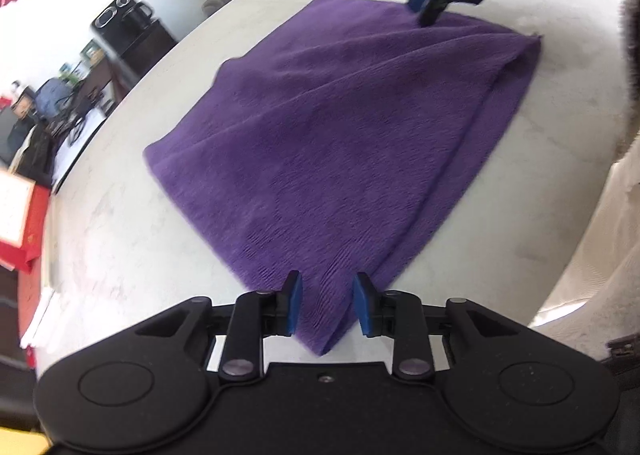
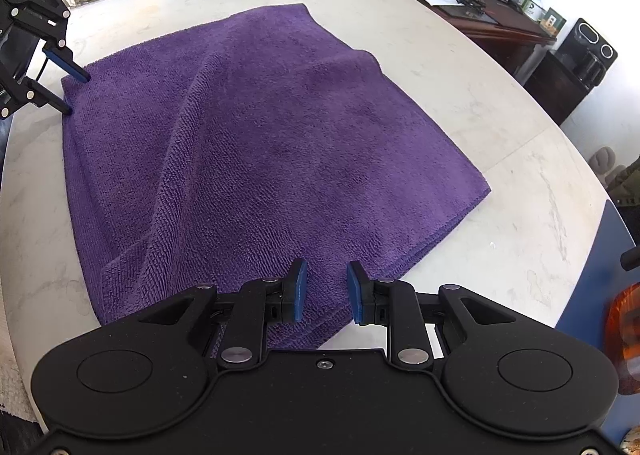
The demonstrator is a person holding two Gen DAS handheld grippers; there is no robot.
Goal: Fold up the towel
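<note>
One purple towel [image 1: 332,143] is seen spread on the pale marble tabletop [image 1: 120,247], doubled over so that two layers show along its edges. In the left wrist view, a corner of the towel is found between the two blue pads of the left gripper [image 1: 326,305]; a narrow gap is kept between the pads, the left pad lies against the cloth, and a sliver of space shows beside the right pad, so whether the corner is truly clamped cannot be told. No earlier picture is given. Farther right in that view, at the far edge of the towel, the right gripper [image 1: 426,13] is seen with its fingertips set down on the cloth. In the right wrist view, the left gripper [image 2: 76,93] appears at the far left with one finger over the towel's corner and one at its edge. At the bottom centre, the right gripper [image 2: 327,291] is shown with another towel corner lying between its two blue pads [image 2: 299,291], narrowly parted; a firm pinch cannot be confirmed. Two grippers and four fingers are counted.
</note>
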